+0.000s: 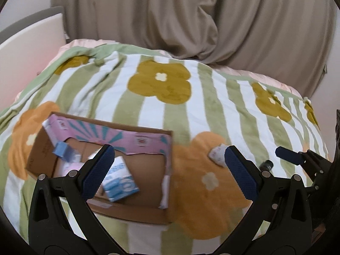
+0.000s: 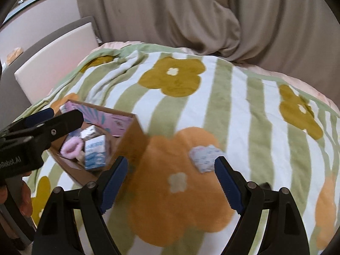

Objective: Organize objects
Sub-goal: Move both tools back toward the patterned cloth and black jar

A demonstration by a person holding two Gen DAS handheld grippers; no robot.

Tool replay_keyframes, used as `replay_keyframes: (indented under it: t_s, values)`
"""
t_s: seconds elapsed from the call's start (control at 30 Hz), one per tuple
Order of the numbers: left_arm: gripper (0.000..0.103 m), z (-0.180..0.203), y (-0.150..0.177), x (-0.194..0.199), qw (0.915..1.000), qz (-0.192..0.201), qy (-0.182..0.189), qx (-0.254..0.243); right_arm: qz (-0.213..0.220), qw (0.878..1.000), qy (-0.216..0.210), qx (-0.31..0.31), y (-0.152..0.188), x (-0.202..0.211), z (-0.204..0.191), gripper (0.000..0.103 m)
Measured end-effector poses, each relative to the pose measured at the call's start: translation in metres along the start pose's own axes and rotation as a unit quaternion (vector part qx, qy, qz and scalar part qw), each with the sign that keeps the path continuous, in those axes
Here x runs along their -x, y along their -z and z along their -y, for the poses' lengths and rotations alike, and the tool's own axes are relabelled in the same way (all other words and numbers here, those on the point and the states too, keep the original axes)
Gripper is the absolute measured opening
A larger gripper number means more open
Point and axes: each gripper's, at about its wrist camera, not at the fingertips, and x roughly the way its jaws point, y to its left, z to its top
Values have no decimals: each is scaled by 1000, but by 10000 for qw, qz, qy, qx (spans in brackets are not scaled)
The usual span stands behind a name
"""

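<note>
An open cardboard box [image 1: 146, 211] with a pink inner flap lies on the flowered blanket; it also shows in the right wrist view [image 2: 131, 140]. Inside lie a blue-and-white carton [image 1: 120, 179] [image 2: 95, 152], a small blue box [image 1: 62, 149], a pink fluffy item [image 2: 72, 147] and a silver packet [image 2: 89, 132]. A small white patterned packet [image 1: 216, 154] [image 2: 204, 156] lies on the blanket right of the box. My left gripper [image 1: 167, 170] is open and empty above the box's right part. My right gripper [image 2: 170, 182] is open and empty, just short of the packet.
A small dark object [image 1: 266, 164] lies on the blanket near the right gripper. A beige curtain [image 1: 191, 21] hangs behind the bed. A white headboard panel [image 1: 27, 48] stands at the left. The blanket [image 2: 244, 116] stretches flat beyond the packet.
</note>
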Motion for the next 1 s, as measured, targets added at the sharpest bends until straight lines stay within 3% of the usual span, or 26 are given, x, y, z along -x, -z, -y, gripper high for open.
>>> replay_keyframes:
  t_s: [0.57,1.0]
  values:
    - [103,94,19,-45,9991,-308,205,-217,18,9993,342,-117,30,14,96,81]
    - [103,131,35,-92,9973,-590,300,-310,-210,9983,550,39,53,-9,136,81]
